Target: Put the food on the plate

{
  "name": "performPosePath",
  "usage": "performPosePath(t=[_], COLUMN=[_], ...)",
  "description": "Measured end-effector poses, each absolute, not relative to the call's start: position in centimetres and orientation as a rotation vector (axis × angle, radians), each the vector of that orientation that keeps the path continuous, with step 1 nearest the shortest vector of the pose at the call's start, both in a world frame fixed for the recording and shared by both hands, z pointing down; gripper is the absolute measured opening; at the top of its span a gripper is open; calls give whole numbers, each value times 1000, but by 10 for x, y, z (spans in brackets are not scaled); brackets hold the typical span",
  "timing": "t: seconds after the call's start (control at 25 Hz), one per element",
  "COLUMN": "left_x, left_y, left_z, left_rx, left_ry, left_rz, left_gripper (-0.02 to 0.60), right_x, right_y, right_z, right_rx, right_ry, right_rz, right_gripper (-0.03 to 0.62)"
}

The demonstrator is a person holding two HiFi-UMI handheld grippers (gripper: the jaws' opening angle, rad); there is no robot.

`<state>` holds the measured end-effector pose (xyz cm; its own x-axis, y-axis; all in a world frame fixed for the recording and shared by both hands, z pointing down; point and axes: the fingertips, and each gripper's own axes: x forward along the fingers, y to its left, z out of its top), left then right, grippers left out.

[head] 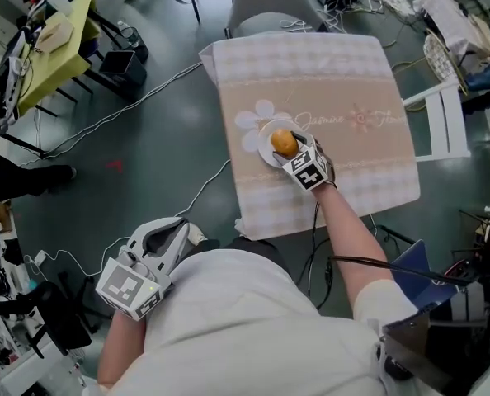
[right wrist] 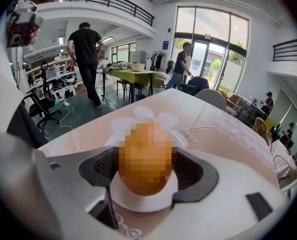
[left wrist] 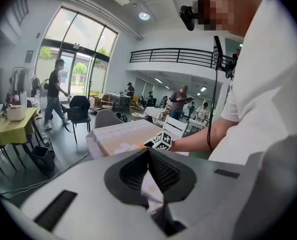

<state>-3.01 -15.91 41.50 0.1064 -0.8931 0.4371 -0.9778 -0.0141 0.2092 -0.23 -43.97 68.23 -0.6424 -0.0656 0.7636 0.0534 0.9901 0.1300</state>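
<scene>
Your left tongs [left wrist: 149, 156] are pinched together on nothing, well back from the beige cloth-covered desk [head: 356, 64]. Your right tongs [right wrist: 146, 170] clamp the orange egg-shaped food [right wrist: 146, 149] just over the round white plate [right wrist: 138, 200] beneath them; lower it until it rests, then part the jaws slowly. Its long axis seems to run forward along the jaws.

Cursive script on the beige, white-checked tablecloth [head: 369, 81] reads "Jasmine" — the word after it is too faint to read.
</scene>
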Motion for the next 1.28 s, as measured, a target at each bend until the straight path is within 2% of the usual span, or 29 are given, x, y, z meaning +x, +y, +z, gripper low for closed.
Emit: performPosePath(t=[0.96,1.28], left_x=[-11,-9], left_y=[-167,-160], left_z=[427,423], left_rx=[1972,2109], left_ry=[-1733,-1640], left_rz=[258,257], left_gripper=[9,9], right_x=[10,39], right_y=[-434,-420], right_z=[674,653], right_rx=[60,183], right_ry=[-2315,-2312], right_rz=[-178,-183], right_gripper=[347,347])
